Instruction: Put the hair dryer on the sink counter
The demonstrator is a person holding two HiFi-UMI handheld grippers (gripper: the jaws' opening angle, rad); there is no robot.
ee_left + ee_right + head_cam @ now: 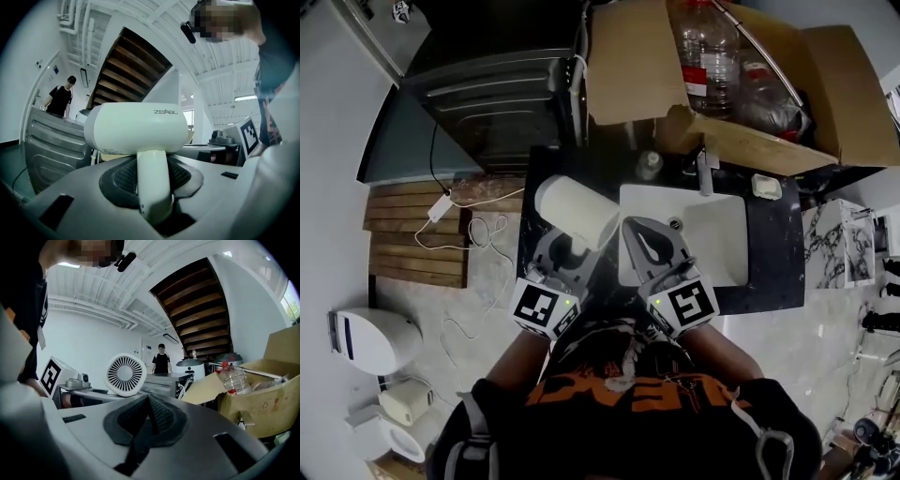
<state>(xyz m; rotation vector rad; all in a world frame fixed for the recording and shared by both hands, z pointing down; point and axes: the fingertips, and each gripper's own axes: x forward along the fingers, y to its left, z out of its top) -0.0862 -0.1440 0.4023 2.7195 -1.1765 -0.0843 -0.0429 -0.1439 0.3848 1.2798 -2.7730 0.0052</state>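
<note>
The left gripper's dark ribbed pads are clamped on the handle of the white plastic hair dryer, whose barrel lies crosswise above them. The right gripper's pads meet with nothing between them. From the head view, the dryer shows over the left end of the black sink counter, beside the white basin.

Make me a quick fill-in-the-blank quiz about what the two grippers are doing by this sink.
1. The left gripper is shut on the ____ of the white hair dryer.
2. The right gripper has its jaws together and holds ____.
3. The cardboard box beyond the sink holds clear plastic ____.
Missing words: handle; nothing; bottles.
</note>
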